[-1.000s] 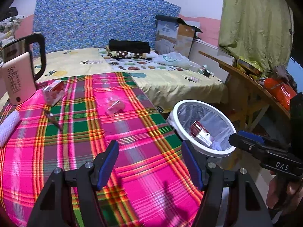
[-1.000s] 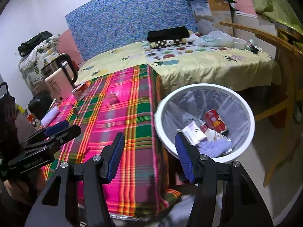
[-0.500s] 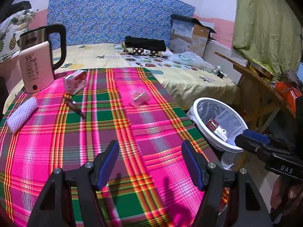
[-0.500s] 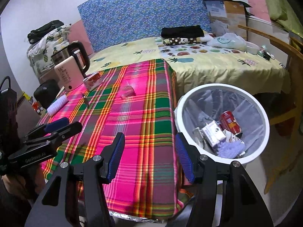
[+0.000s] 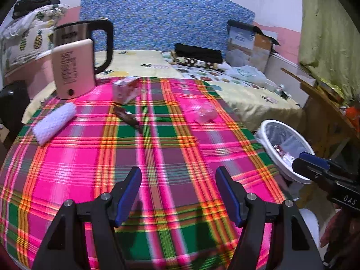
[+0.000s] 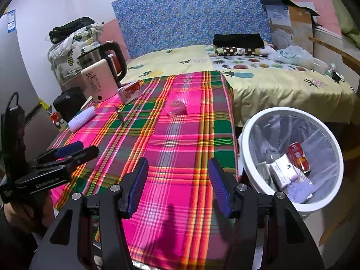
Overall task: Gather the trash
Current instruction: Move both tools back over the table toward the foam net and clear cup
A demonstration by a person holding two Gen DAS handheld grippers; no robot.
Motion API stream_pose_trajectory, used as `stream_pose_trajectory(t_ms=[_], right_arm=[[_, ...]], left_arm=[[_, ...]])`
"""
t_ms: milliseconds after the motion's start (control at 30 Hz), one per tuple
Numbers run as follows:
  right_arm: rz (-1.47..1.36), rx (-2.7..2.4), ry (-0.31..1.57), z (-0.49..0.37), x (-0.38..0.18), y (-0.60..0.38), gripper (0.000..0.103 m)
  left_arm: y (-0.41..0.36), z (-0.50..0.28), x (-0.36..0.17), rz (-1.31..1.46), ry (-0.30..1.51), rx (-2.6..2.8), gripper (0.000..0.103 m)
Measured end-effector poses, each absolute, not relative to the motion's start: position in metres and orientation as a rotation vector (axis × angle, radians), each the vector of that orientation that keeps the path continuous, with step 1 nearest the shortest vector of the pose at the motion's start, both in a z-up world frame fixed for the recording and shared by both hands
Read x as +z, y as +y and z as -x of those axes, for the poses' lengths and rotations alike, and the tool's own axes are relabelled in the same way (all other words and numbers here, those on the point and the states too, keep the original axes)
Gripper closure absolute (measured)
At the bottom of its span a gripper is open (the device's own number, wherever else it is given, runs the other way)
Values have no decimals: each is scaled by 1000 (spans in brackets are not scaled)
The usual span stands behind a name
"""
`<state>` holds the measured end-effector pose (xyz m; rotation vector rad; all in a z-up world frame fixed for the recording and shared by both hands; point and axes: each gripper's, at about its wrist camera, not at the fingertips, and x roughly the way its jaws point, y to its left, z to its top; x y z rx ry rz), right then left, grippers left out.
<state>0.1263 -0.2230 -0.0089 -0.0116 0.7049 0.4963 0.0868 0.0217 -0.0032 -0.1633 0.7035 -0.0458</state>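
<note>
A crumpled clear plastic piece lies on the plaid tablecloth; it also shows in the right wrist view. A brown wrapper and a small pink carton lie farther left. A white bin with a red can and cartons stands right of the table; it shows at the right in the left wrist view. My left gripper is open and empty over the near table. My right gripper is open and empty near the table's right edge.
A pink kettle and a white rolled towel stand at the table's back left. A bed with folded clothes and a plastic bag lies behind. A wooden table stands at the right.
Both grippers have swung left, away from the bin and toward the table. More of the tablecloth, kettle and towel has come into view. Both stay open.
</note>
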Motion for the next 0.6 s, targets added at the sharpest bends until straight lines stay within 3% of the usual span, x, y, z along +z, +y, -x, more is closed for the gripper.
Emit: stream_pose_trajectory(t_ms=[467, 600], right_arm=[[50, 543, 735, -145, -9, -189, 46], [61, 538, 744, -154, -10, -181, 46]], left_arm=[[63, -89, -12, 163, 723, 26, 33], [76, -94, -10, 171, 720, 41, 37]])
